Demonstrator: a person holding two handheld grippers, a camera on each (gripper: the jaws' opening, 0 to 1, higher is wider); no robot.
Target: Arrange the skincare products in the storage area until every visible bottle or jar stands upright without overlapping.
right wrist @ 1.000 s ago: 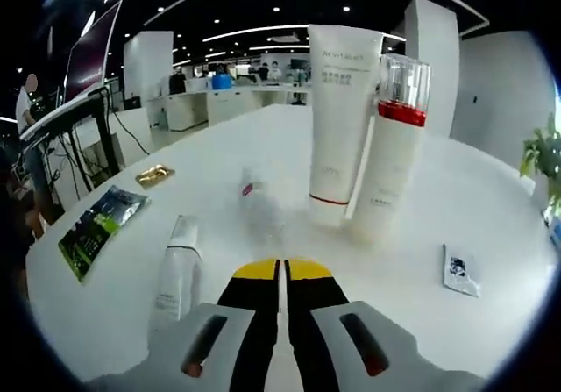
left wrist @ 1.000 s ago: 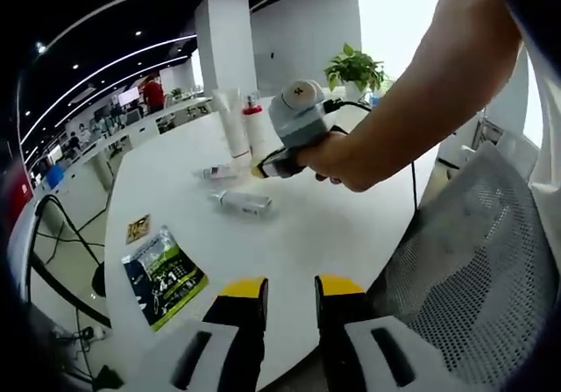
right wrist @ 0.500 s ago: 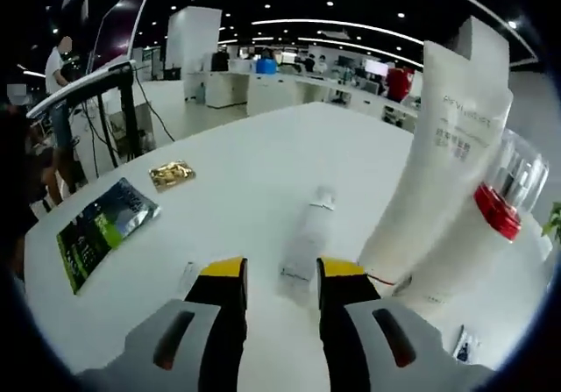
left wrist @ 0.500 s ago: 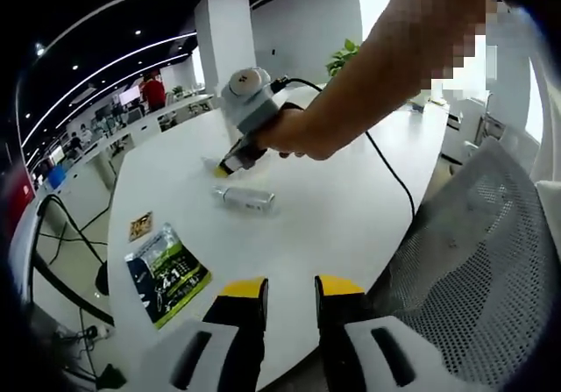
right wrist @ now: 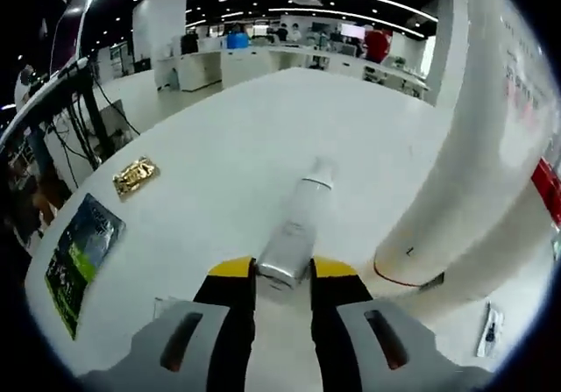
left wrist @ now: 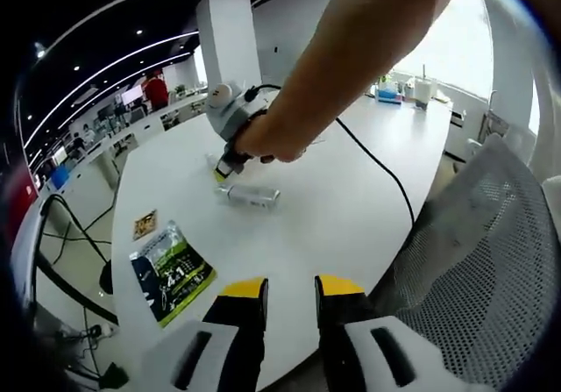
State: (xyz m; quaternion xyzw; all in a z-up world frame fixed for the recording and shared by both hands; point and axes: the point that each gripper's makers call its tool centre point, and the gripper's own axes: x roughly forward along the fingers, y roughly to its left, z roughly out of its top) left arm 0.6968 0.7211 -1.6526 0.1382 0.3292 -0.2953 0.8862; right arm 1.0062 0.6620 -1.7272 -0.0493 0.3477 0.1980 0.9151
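White bottle [right wrist: 296, 230] lying flat, base between right gripper [right wrist: 282, 271] fingers, white tube [right wrist: 478, 164] upright beside

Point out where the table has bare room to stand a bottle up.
The white table is bare between the lying bottle and the mesh chair, crossed by one black cable. It is also bare beyond the gold packet. It is crowded by the right gripper, beside the tall white tube.

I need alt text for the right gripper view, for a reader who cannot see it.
The right gripper has its fingers on either side of the base of a small bottle lying on a white table. A tall white tube stands at the right; a green packet and a gold sachet lie at the left.
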